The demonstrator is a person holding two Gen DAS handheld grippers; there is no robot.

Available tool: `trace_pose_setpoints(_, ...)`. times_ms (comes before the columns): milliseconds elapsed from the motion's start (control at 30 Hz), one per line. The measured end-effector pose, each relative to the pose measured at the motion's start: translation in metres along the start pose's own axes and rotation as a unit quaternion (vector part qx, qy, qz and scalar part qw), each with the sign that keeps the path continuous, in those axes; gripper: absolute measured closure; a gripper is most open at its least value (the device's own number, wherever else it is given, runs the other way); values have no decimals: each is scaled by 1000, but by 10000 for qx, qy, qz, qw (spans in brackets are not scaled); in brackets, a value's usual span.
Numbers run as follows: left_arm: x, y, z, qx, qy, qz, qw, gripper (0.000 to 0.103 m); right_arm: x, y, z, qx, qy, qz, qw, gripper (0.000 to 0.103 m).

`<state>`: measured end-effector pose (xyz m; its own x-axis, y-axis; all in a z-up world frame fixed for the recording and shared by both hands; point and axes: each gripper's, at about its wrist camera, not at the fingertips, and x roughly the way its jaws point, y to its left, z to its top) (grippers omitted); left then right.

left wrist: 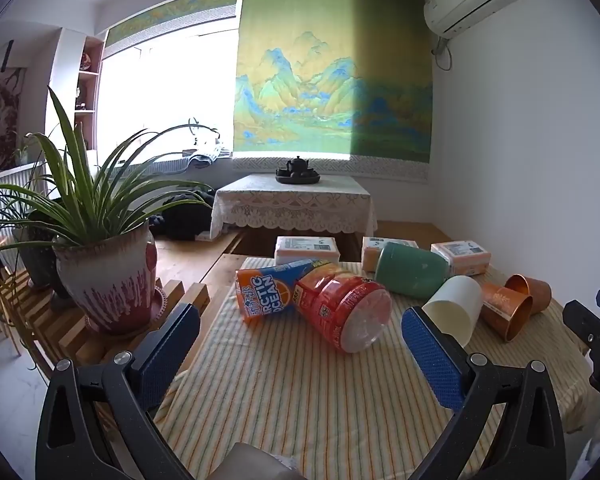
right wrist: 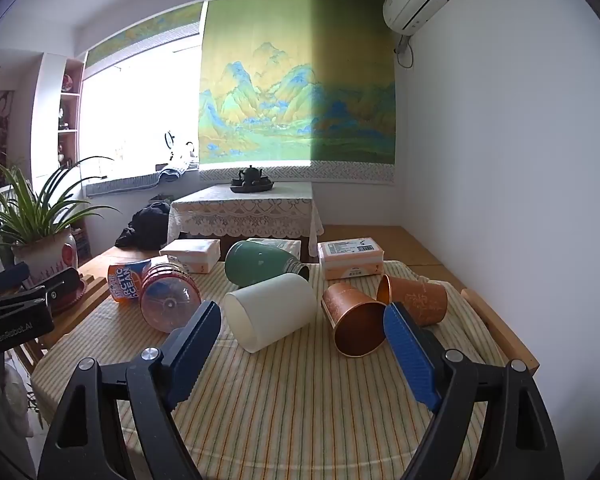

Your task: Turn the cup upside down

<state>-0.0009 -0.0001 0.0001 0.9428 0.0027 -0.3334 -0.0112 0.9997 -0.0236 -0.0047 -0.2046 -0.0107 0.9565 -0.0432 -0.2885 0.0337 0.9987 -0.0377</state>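
While cups (right wrist: pixel 270 310) lie sideways, both grippers (left wrist: pixel 300 336) hover agape.

Count of things on the striped counter (right wrist: pixel 300 400)

Six cups lie on their sides: two copper ones (right wrist: pixel 354 322) (right wrist: pixel 418 298) at right, one white (right wrist: pixel 270 312) at centre, one green (right wrist: pixel 260 266) behind it, one clear red-labelled (right wrist: pixel 170 300) and one orange Arctic Ocean cup (right wrist: pixel 124 282) at left. Three tissue packs (right wrist: pixel 192 254) (right wrist: pixel 350 258) (right wrist: pixel 278 245) line the back edge.

white cup (right wrist: pixel 271 310), green cup (right wrist: pixel 260 266); striped cloth (right wrist: pixel 300 400)
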Motion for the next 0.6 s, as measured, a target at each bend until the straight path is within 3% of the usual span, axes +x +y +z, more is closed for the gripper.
trace_pose_setpoints(600,0,4,3,-108,-24,23,9999,1,-1,-4,1,27,-66,-52,10000,22)
